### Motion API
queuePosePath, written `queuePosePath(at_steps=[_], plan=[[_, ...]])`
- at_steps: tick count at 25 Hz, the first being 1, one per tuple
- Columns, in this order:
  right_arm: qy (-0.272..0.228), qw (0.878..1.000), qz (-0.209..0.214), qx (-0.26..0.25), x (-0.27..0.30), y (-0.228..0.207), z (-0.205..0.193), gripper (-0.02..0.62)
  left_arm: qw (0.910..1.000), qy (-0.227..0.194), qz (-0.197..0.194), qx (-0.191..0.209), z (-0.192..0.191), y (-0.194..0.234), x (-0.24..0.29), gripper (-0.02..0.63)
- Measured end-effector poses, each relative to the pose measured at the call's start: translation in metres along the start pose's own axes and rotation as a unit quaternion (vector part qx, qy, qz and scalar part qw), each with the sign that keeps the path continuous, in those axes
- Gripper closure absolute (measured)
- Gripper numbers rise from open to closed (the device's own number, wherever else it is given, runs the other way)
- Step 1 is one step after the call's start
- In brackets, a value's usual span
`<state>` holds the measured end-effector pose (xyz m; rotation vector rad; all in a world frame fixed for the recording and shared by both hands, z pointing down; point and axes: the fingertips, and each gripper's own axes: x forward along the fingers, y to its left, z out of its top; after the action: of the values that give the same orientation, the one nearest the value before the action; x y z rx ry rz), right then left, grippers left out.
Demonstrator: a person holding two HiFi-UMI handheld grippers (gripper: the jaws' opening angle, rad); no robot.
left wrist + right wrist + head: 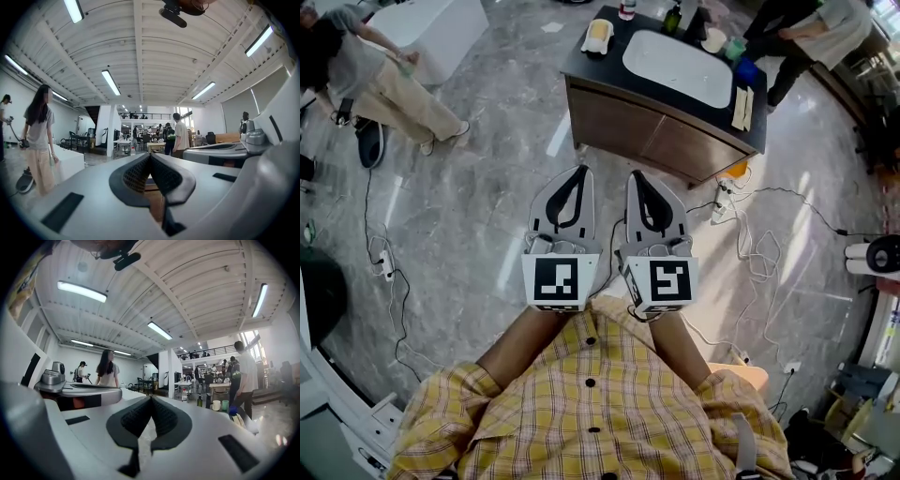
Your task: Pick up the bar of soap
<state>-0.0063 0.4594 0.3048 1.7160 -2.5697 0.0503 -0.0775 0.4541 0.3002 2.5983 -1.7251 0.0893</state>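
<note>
Left tongs: your left tongs [579,171] are pressed together at the tips with nothing between them; the left gripper view [150,155] shows the dark pads meeting.
Right tongs: your right tongs [634,176] are likewise closed and empty, pads touching in the right gripper view [150,398]. You hold them just beside the left pair, both aimed at the counter [581,64].
Bar of soap: the pale yellow block at the counter's left end is probably your bar of soap [598,35], though it is small from here. It lies left of the white basin [680,67], well apart from both tongs.
Soap's axis: its long side runs away from you, nearly straight up the head view, about parallel to the way your tongs point.
Hard to make out: you cannot tell whether the soap sits on a dish or on the bare top. Neither gripper view lets you make it out.
Cut off: the bottles [673,14] at the counter's far edge are clipped by the frame.
Also on the counter: a cream cup [713,39] and a green cup [733,49] beyond the basin's right end.
Floor: cables [769,244] trail over the marble floor [469,216] under your tongs.
</note>
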Motion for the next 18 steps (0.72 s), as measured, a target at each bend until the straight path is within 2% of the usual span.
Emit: queuePosePath(at_steps=[5,9,13,18], plan=[[0.01,1.0,-0.009,-0.006,0.023,0.016,-0.002,0.578,0.9992,-0.03,0.008,-0.023,0.004,0.039,0.004,0.595],[0.013,0.999,-0.03,-0.003,0.042,0.022,0.004,0.578,0.9999,0.005,0.008,-0.007,-0.003,0.079,0.005,0.595],[0.015,0.999,-0.044,-0.007,0.061,0.032,0.006,0.578,0.9998,0.007,0.009,-0.014,-0.007,0.109,0.011,0.595],[0.024,0.999,-0.043,-0.012,0.09,0.033,-0.003,0.578,0.9997,-0.001,0.001,-0.023,-0.013,0.123,0.037,0.595]])
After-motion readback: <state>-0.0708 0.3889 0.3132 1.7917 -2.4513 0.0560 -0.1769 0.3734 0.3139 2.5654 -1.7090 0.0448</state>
